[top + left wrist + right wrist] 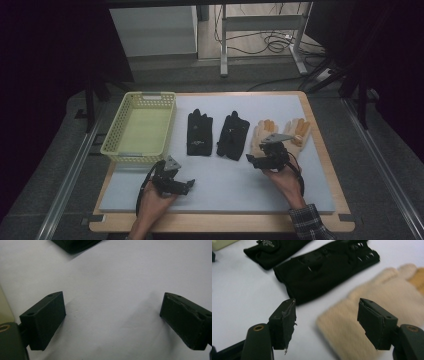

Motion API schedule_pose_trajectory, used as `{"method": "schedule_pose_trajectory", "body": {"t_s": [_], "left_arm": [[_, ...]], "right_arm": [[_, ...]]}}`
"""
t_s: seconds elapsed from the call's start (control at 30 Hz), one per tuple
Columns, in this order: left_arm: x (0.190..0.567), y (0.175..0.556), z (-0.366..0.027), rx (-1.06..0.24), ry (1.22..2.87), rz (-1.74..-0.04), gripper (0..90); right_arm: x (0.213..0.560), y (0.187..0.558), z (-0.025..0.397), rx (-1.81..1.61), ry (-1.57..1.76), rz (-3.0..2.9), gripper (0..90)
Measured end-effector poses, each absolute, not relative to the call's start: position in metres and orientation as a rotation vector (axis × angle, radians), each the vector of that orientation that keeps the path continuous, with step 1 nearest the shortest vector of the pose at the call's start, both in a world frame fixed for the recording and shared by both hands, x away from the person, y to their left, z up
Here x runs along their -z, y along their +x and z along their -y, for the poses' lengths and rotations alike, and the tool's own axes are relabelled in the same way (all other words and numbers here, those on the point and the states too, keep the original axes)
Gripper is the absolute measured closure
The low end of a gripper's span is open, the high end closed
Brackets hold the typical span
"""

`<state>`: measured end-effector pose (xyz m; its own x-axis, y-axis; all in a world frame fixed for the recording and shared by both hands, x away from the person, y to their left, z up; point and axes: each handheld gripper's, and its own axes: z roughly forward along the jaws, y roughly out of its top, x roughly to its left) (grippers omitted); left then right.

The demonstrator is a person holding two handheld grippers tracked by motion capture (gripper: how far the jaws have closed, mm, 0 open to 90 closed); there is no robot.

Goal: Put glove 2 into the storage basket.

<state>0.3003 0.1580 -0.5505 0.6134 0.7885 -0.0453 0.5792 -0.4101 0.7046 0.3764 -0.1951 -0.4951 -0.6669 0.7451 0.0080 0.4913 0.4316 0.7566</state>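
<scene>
Between the spread jaws of your right gripper (327, 322), at about 5 o'clock on the mat, lies the cuff of the near beige glove (372, 315); the jaws stand wide apart over it and have hold of nothing. From above, your right gripper (267, 156) sits at the cuff end of this beige glove (262, 134), whose partner, the second beige glove (298, 131), lies just beside it toward 3 o'clock. Toward 9 o'clock from the pair you find two black gloves, the nearer one (233, 135) and the farther one (199, 133), side by side with fingers pointing to 12 o'clock; in the right gripper view the nearer black glove (324, 267) lies just past the jaw tips. Your left gripper (176, 184) rests at about 7 o'clock, its jaws also wide open and empty over bare mat (112, 290). At 10 o'clock stands the yellow basket (150, 97), with nothing in it that can be seen. Judged from this layout, the sorting has hardly begun: all four gloves lie on the grey mat (225, 185), none is gripped, and the likely first step, closing on the beige cuff, is not yet made.
</scene>
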Motion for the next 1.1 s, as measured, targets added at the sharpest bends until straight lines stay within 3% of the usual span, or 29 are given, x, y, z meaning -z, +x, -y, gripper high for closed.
{"method": "schedule_pose_trajectory", "body": {"t_s": [0.57, 0.93, 1.1], "left_arm": [[0.551, 0.300, -0.158, -0.384, 2.138, -1.071, 6.5], [0.551, 0.300, -0.158, -0.383, 2.138, -1.070, 6.5], [0.551, 0.300, -0.158, -0.384, 2.136, -1.072, 6.5]], "right_arm": [[0.504, 0.449, 0.136, -0.985, 1.041, -2.394, 22.9], [0.521, 0.482, 0.122, -0.897, 1.112, -2.380, 17.6], [0.524, 0.488, 0.120, -0.855, 1.141, -2.378, 24.3]]}}
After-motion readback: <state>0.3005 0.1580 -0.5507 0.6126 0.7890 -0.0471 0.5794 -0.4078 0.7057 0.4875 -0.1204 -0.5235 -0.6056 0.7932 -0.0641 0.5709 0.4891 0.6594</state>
